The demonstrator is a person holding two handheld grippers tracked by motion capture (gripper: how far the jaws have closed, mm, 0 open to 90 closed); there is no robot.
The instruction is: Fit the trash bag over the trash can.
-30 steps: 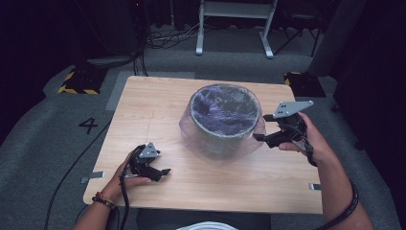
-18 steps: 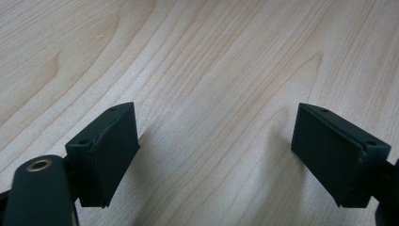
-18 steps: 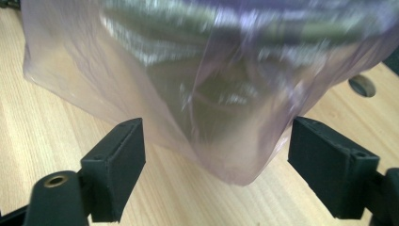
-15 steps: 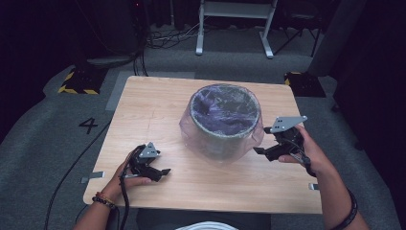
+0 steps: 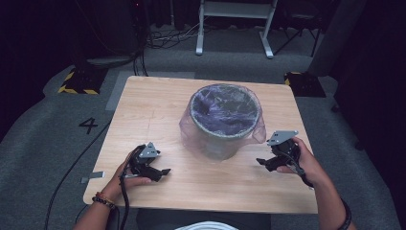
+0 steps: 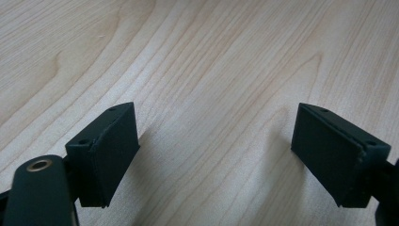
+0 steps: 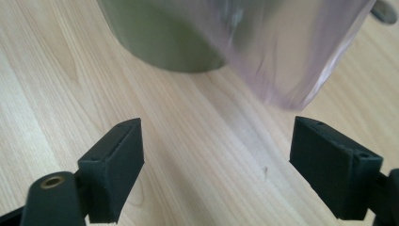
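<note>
Right gripper view: bin (image 7: 164,42) beyond spread fingers (image 7: 113,174)

Beyond the jaws in the right gripper view, the bin (image 7: 164,37) and its blurred plastic liner (image 7: 291,52) are cut off by the top edge, so their rim cannot be seen.

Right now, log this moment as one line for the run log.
left gripper: open, low over light wooden table | right gripper: open, beside grey round bin | translucent purple plastic liner: draped over bin rim
</note>
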